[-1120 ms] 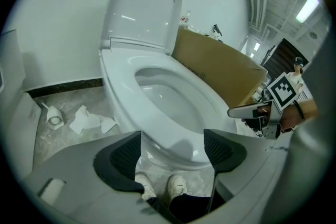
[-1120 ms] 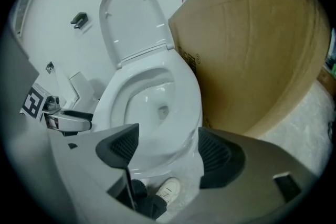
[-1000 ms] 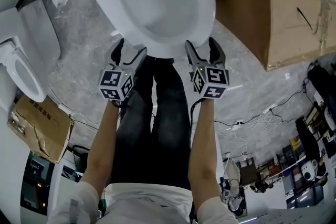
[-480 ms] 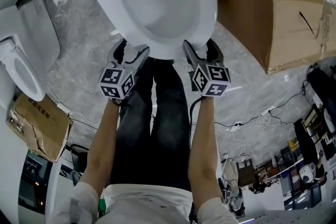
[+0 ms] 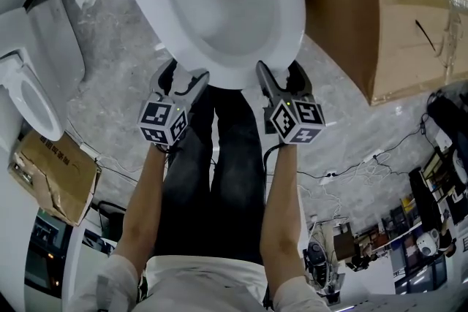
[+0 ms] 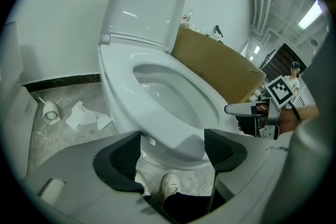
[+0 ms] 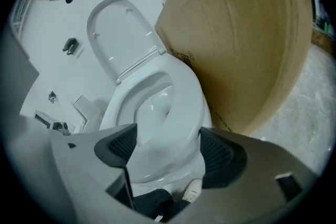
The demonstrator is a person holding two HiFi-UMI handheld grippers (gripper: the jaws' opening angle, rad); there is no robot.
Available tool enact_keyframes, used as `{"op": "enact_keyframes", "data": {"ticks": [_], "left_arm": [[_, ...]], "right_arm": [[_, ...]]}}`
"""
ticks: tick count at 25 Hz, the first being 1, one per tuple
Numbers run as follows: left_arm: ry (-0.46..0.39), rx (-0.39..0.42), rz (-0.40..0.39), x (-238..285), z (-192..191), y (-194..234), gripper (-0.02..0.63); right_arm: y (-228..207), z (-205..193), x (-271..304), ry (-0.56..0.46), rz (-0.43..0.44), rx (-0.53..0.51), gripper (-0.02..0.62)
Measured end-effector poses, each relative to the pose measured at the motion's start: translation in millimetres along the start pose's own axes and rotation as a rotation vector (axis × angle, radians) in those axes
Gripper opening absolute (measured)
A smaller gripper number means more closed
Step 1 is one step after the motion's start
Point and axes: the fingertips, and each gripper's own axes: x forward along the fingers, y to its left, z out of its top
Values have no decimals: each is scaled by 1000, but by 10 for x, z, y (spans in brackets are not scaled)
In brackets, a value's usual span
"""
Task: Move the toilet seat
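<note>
The white toilet seat [image 5: 289, 18] lies flat on the bowl, with the lid [image 6: 142, 2] standing up against the wall. My left gripper [image 5: 183, 75] is open at the seat's front left; the front rim [image 6: 173, 139] sits between its pads with a gap on the left side. My right gripper [image 5: 280, 71] is at the front right. Its jaws have just been opening and stand wide. The seat rim [image 7: 186, 102] lies between its pads [image 7: 215, 152], not squeezed. The seat and lid [image 7: 118, 34] also show in the right gripper view.
A big cardboard box [image 5: 380, 18] stands close to the toilet's right side. A second toilet [image 5: 29, 84] and a flattened carton [image 5: 55, 175] are at the left. Paper scraps [image 6: 84, 115] lie by the wall. Cables [image 5: 351, 164] run over the floor. The person's legs [image 5: 219, 172] are below the grippers.
The right gripper has rolled a little, its marker cube turning, and its jaws stand a bit wider. The left gripper and the seat have stayed where they were.
</note>
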Motion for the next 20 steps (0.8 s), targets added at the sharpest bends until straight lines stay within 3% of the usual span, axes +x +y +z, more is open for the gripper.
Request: {"op": "enact_keyframes", "data": {"ticks": [10,20], "left_arm": [[-57,13,-27,-306,245,-142,381],[-175,24,8,-619,551,-262,365]], "right_arm": [[210,290,-345,-92,9,22,356],[392,603,-630,-187,8,53,325]]}}
